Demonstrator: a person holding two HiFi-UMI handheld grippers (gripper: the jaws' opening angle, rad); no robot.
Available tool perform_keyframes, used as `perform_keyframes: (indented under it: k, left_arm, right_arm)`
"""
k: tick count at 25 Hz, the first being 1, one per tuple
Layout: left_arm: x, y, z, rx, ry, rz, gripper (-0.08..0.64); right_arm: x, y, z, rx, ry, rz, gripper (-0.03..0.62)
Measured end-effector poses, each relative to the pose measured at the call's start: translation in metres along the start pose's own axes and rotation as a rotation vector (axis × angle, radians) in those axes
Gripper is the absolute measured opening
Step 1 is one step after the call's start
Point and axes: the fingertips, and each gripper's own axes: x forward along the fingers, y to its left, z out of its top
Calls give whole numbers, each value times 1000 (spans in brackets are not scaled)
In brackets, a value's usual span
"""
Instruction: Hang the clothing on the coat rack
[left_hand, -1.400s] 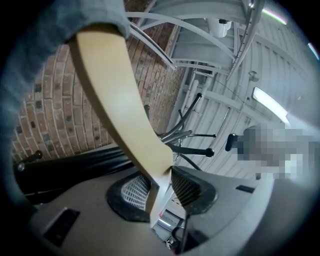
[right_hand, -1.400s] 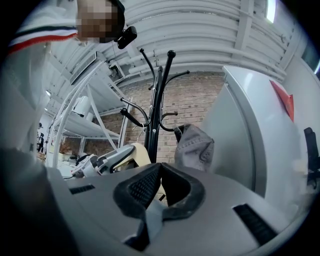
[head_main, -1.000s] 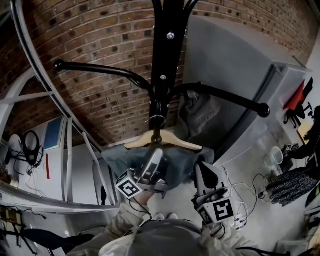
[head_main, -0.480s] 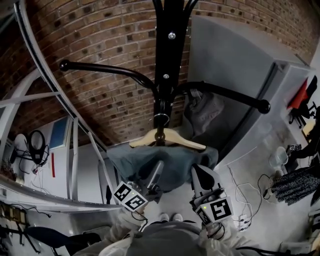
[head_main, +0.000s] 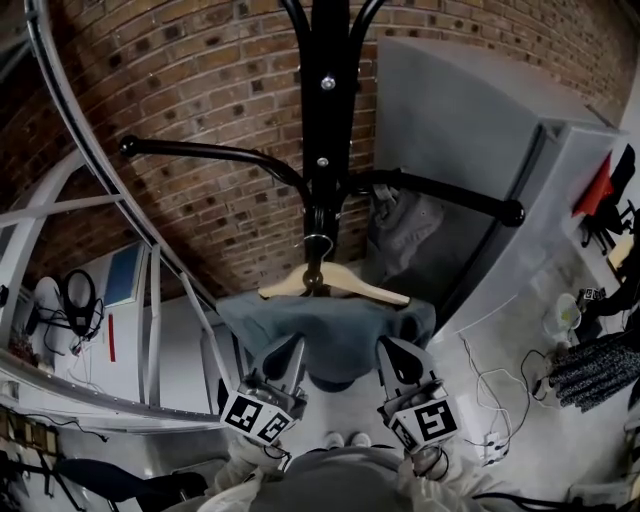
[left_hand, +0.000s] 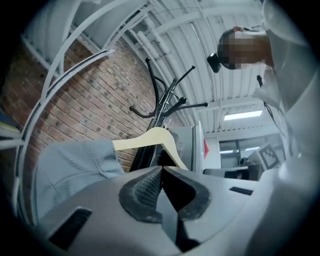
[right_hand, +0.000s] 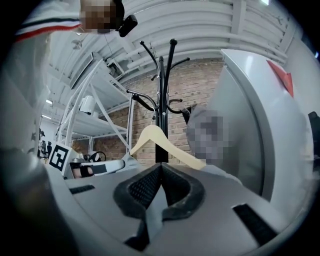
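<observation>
Hanging on the coat rack (head_main: 328, 120) by a wooden hanger (head_main: 350, 285), grey-blue clothing (head_main: 330, 335), my left tongs (head_main: 291, 346) just closed with nothing between, my right tongs (head_main: 391, 350) pressed together and empty, both near its lower edge

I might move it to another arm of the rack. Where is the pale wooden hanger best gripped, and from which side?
Probably at a bare sloping shoulder of the pale wooden hanger, beside its metal hook, coming from the person's side. The grey-blue garment drapes over everything below that wood, and the black coat rack stands close behind, so only the front looks open.
</observation>
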Motion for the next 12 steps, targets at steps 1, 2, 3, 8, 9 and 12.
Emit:
perform_keyframes:
  k: [1, 2, 3, 8, 9, 12]
  left_arm:
    - [-2, 2, 0, 38, 16, 29, 9]
    - [-4, 4, 0, 75, 32, 60, 9]
    - [-6, 6, 0, 112, 47, 86, 9]
    - [-9, 7, 1, 186, 74, 123, 8]
    - [-9, 8, 1, 185, 76, 126, 9]
    - [-7, 7, 1, 185, 81, 130, 8]
  right_arm:
    - [-1, -1, 0, 3, -2, -2, 23]
    - [-1, -2, 0, 4, -4, -3, 23]
    - [-2, -3, 0, 2, -4, -5, 23]
    - [-2, -1, -3, -39, 19, 11, 21]
    - [-2, 0, -4, -40, 23, 19, 21]
    - [-2, 3, -6, -29, 47, 24, 21]
